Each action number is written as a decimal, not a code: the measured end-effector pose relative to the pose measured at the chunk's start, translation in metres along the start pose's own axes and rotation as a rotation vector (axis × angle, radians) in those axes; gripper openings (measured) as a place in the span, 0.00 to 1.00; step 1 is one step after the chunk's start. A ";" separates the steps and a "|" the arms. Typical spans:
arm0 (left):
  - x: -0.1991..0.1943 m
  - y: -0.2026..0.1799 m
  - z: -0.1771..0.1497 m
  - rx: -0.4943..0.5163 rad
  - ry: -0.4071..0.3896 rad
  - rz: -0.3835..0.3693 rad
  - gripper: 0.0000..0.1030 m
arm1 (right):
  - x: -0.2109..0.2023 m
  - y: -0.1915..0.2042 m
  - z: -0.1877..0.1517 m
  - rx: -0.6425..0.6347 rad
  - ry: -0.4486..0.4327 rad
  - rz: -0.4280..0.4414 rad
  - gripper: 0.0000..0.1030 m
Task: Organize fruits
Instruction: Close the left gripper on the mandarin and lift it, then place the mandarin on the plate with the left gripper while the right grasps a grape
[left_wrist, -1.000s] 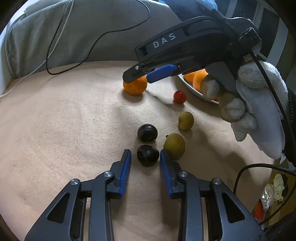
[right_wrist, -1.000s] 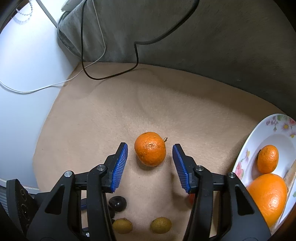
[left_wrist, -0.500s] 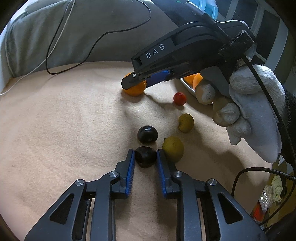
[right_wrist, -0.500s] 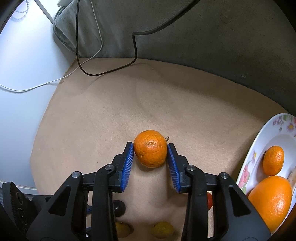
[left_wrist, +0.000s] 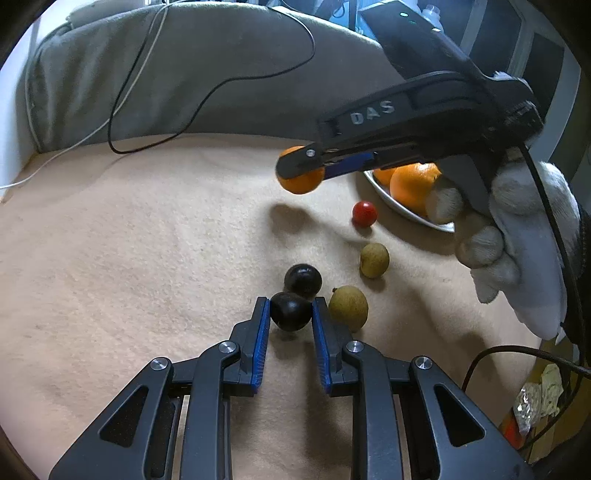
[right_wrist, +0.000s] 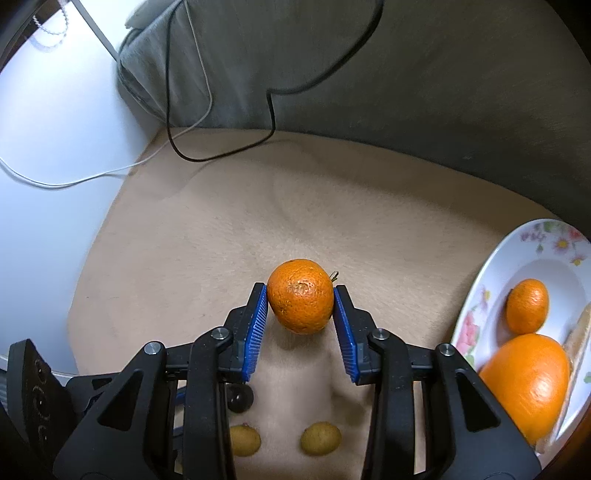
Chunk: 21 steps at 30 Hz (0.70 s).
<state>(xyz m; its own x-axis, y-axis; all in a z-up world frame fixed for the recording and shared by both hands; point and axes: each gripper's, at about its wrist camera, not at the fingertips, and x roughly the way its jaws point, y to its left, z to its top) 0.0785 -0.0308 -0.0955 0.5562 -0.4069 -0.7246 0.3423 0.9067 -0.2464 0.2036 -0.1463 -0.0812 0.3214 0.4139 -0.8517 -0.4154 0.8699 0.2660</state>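
Note:
My left gripper (left_wrist: 291, 314) is shut on a dark plum (left_wrist: 290, 311) just above the beige cloth. A second dark plum (left_wrist: 303, 278) lies right behind it, and a yellow-green fruit (left_wrist: 349, 308) touches the right finger's outer side. My right gripper (right_wrist: 300, 308) is shut on a mandarin (right_wrist: 300, 305) and holds it above the cloth; it also shows in the left wrist view (left_wrist: 301, 177), with its shadow below. A floral plate (right_wrist: 491, 280) at right holds a small mandarin (right_wrist: 527, 305) and a large orange (right_wrist: 526, 380).
A red cherry tomato (left_wrist: 364, 213) and a small yellow-green fruit (left_wrist: 374, 259) lie on the cloth near the plate (left_wrist: 402, 210). A grey cushion (left_wrist: 184, 74) with a black cable (left_wrist: 207, 92) and a white cable (right_wrist: 74, 177) borders the far side.
My left gripper closed on the near dark plum. My right gripper closed on the mandarin and lifted it off the cloth, moving right toward the plate.

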 end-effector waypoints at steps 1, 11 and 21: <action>-0.002 0.000 0.001 0.000 -0.004 0.001 0.21 | -0.004 -0.001 -0.002 -0.002 -0.005 0.003 0.36; -0.010 -0.009 0.014 0.013 -0.047 -0.002 0.21 | -0.052 -0.020 -0.020 0.024 -0.074 0.012 0.36; 0.001 -0.025 0.043 0.037 -0.088 -0.029 0.21 | -0.098 -0.057 -0.035 0.077 -0.150 -0.011 0.36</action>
<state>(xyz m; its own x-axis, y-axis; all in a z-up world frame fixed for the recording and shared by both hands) 0.1030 -0.0588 -0.0619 0.6097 -0.4423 -0.6577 0.3859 0.8905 -0.2410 0.1659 -0.2458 -0.0291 0.4514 0.4349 -0.7792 -0.3466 0.8901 0.2960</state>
